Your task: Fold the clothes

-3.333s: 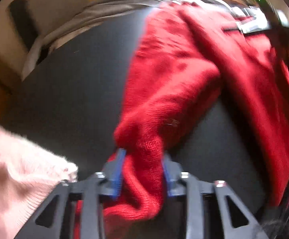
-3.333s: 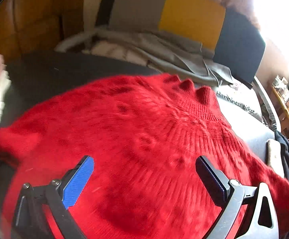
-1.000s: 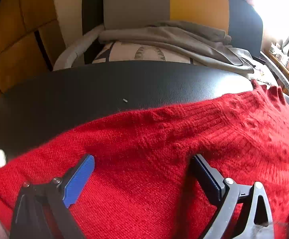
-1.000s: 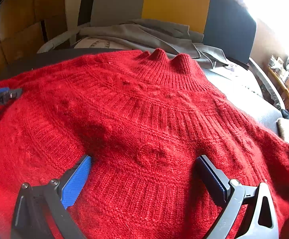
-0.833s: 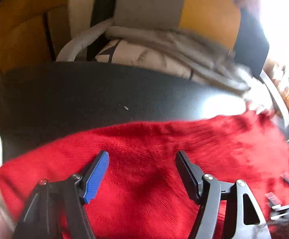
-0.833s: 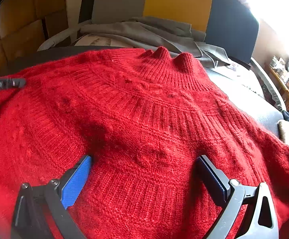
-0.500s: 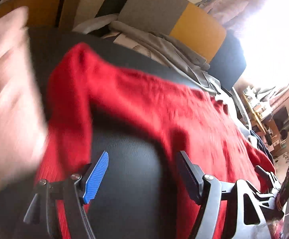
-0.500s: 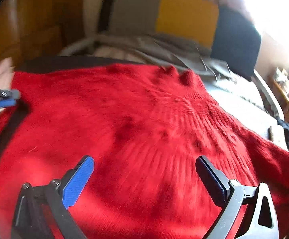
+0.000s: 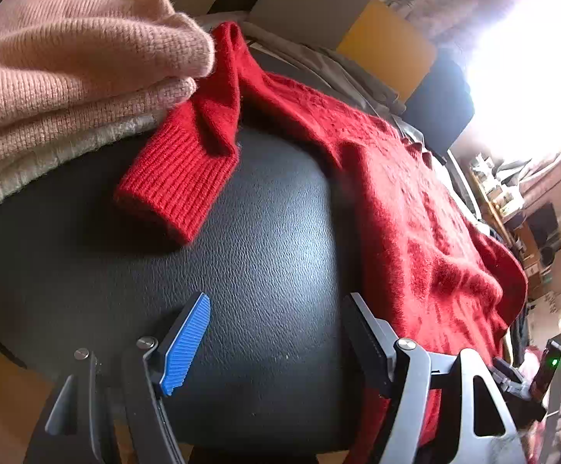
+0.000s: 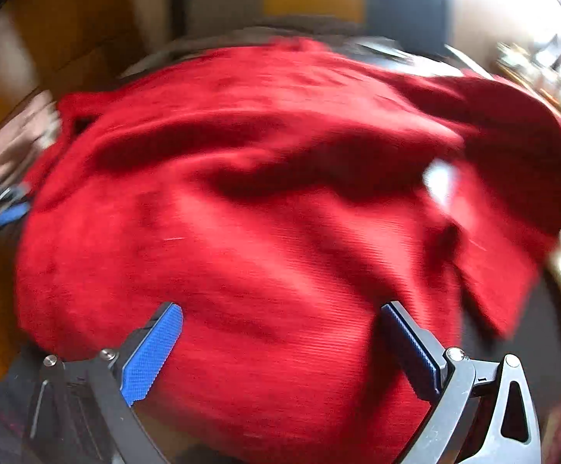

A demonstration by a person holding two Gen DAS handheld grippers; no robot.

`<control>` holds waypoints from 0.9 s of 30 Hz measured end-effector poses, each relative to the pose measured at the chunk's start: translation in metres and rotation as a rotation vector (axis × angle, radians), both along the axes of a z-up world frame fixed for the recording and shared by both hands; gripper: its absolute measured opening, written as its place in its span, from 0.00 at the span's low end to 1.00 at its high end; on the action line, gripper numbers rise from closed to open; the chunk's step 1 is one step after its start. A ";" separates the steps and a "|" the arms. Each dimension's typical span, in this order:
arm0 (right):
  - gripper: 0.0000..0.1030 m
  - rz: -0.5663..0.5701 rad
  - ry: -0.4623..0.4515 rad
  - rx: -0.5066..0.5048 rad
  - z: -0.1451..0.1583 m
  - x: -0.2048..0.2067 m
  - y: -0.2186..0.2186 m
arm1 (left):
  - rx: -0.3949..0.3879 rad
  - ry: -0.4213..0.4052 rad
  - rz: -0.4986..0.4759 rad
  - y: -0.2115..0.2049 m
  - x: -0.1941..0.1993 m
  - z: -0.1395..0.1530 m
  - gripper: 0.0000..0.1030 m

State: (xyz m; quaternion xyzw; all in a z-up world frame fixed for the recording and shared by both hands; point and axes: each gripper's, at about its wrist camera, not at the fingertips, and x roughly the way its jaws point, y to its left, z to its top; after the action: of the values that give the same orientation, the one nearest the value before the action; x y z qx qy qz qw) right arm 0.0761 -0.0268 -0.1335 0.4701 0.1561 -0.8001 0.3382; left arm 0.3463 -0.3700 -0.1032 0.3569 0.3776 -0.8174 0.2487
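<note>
- Red wool: the jumper (image 9: pixel 415 201) lies spread on the black worktop (image 9: pixel 272 255), mostly on the right side of the left wrist view and running to the far end.
- One sleeve (image 9: pixel 180 185) lies bent on the worktop at the far left, its ribbed cuff flat and its upper part touching a stack of folded jumpers (image 9: pixel 68 58), pink on top with a cream one under.
- I think the stack is the done part of the job. The red jumper looks laid out flat but not folded yet, so the sleeves and body are still to fold.
- The left gripper (image 9: pixel 276 340) hangs over bare worktop just beside the jumper's near edge. Its fingers have just closed in a little, but they stand wide apart with nothing between them.
- The right gripper (image 10: pixel 280 352) hangs over the middle of the jumper (image 10: pixel 265 201). Its fingers are wide apart too, and I cannot see them pinching the wool.
- The right wrist view is smeared, so the collar and knit pattern are hard to make out there.
- The jumper's right side runs off the worktop edge, and I cannot tell where the other sleeve lies.
- The far room is washed out by bright window light.
</note>
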 end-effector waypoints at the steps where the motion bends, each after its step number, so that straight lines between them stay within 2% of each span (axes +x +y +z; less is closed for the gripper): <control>1: 1.00 -0.038 0.004 -0.004 -0.001 -0.008 0.011 | 0.006 -0.004 -0.001 0.001 0.000 0.000 0.70; 7: 1.00 -0.199 0.064 0.039 -0.005 -0.037 0.045 | 0.024 0.009 0.013 0.002 0.011 -0.001 0.70; 10: 1.00 -0.281 0.097 0.061 0.004 -0.035 0.043 | 0.034 0.020 0.019 0.001 0.015 -0.002 0.70; 11: 1.00 -0.262 0.120 0.046 0.011 -0.027 0.036 | 0.036 0.023 0.021 0.001 0.016 -0.002 0.70; 14: 1.00 -0.106 0.158 -0.027 0.032 0.013 -0.006 | 0.023 0.018 0.014 0.002 0.015 -0.002 0.71; 18: 1.00 0.191 0.157 -0.093 0.042 0.085 -0.090 | 0.011 0.018 0.002 0.003 0.016 -0.001 0.72; 22: 1.00 0.416 0.213 -0.040 0.027 0.146 -0.168 | 0.012 0.033 -0.025 0.005 0.022 -0.001 0.76; 24: 1.00 0.481 0.283 0.052 0.008 0.162 -0.199 | 0.009 0.036 -0.036 0.005 0.027 -0.001 0.76; 27: 0.98 0.523 0.262 0.114 -0.013 0.164 -0.218 | 0.009 0.041 -0.043 0.007 0.029 -0.002 0.76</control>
State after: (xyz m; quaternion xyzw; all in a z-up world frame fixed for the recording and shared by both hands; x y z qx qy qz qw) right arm 0.2402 -0.2447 -0.1461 0.3247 0.3588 -0.7297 0.4831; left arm 0.3752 -0.3632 -0.1050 0.3491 0.3785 -0.8281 0.2217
